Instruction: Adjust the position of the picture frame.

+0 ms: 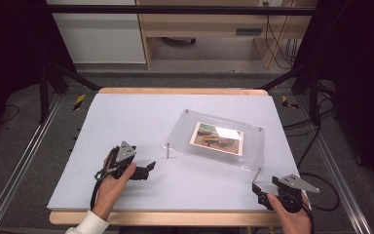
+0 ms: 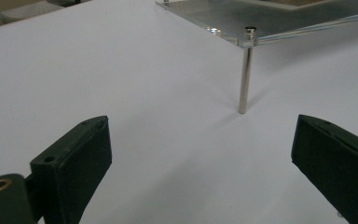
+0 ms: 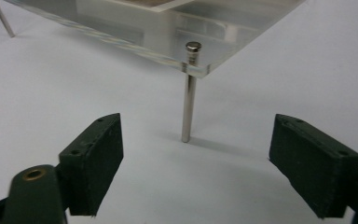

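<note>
A clear acrylic frame holding a photo stands raised on thin metal legs on the white table. My left gripper rests low on the table left of the frame, jaws open and empty, pointing at the frame's near-left leg. My right gripper sits near the table's front right edge, open and empty, facing the near-right leg, which stands a short way beyond its jaws. The acrylic plate's corner hangs above that leg.
The white table surface spreads wide to the left and in front of the frame. A wooden edge runs along the front. Metal rails flank the table, and cables lie on the floor at right.
</note>
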### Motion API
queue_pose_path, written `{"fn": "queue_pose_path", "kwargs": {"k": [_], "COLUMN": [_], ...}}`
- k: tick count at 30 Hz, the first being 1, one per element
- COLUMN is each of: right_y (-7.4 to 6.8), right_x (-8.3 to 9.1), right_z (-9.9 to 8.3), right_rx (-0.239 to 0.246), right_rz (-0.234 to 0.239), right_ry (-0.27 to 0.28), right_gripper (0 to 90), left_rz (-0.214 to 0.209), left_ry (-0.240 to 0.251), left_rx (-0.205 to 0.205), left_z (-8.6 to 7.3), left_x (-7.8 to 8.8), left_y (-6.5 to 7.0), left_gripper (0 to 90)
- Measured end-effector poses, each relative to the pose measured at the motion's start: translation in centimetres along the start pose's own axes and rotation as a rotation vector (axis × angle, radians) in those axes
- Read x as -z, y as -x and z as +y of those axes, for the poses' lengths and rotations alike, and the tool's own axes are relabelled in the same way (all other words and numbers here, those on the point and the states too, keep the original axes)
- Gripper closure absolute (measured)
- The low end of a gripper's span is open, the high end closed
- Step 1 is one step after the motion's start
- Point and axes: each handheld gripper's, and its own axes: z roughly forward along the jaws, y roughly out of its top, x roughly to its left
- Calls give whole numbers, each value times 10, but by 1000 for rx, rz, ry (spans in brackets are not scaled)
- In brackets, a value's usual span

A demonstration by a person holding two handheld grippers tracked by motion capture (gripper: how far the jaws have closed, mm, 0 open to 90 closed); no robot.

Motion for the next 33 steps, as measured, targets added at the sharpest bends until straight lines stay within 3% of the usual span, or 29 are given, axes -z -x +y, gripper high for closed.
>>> {"fn": "queue_pose_path", "kwargs": {"k": [5,8,15,21,29,33], "right_y": [1,0,-6,-8,-4,-1], "right_x": [-1,-2,-7,-11,-22,-27], "right_z": [-4,-4,-3,-2,2,5], "right_rx": [12,12,60,68,42,40], "right_rz": [-26,-22,-26,-30,17,0], "right_ry": [42,38,46,57,76,78], "right_gripper": [238,256,260,259,371,434], "left_rz": [3,-16,-28,-42,-42,-47], "left_ry": [36,52,58,59,78,72], "left_rx": [40,56,43,36,30,30], "left_z": [0,0,0,1,1,1], "left_x": [3,3,2,1,1,0], "left_y": [-2,-2,2,6,9,10], "left_gripper": [42,42,42,45,45,45]}}
